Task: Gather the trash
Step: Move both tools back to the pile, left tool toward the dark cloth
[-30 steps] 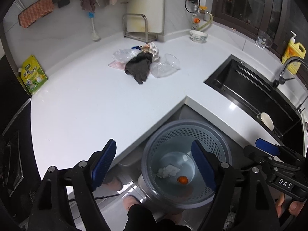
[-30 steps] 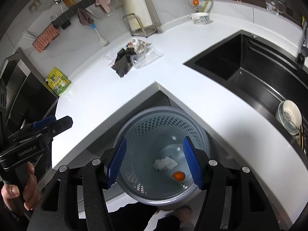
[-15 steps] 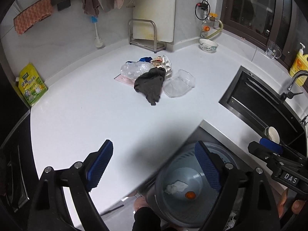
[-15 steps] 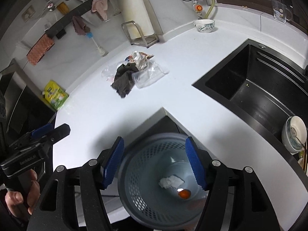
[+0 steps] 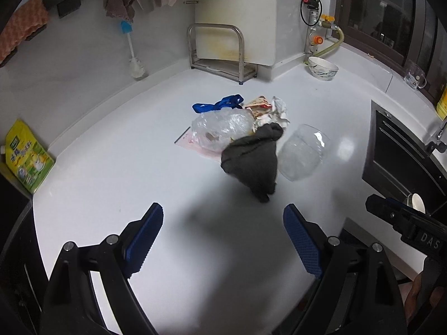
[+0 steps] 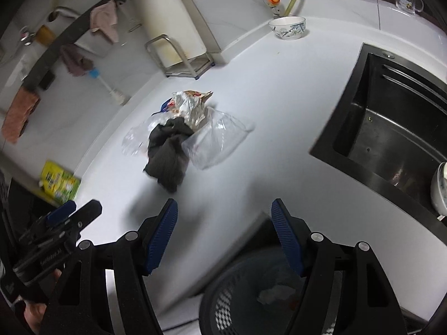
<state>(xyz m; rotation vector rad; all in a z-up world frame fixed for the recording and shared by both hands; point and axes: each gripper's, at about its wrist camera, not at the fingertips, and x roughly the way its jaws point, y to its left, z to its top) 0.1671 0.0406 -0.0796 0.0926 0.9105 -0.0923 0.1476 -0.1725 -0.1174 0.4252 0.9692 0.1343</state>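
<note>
A heap of trash lies mid-counter: a dark grey cloth (image 5: 252, 159) (image 6: 167, 153), a crumpled clear plastic bag (image 5: 220, 128), a clear plastic container (image 5: 303, 153) (image 6: 220, 142), a crumpled foil wrapper (image 5: 268, 110) (image 6: 190, 106) and a blue strap (image 5: 218, 104). My left gripper (image 5: 223, 236) is open and empty, short of the cloth. My right gripper (image 6: 225, 231) is open and empty, over the counter's front edge. The grey perforated trash basket (image 6: 223, 301) stands below it, holding a white wad.
The black sink (image 6: 391, 128) is on the right with a bowl (image 6: 440, 192) at its edge. A patterned bowl (image 5: 322, 68), a metal rack (image 5: 220, 53), a dish brush (image 5: 134, 55) and a yellow pouch (image 5: 26, 156) line the counter's back and left.
Both grippers have moved up from over the basket and forward over the counter toward the trash heap. The basket has left the left wrist view. Both stay open.
</note>
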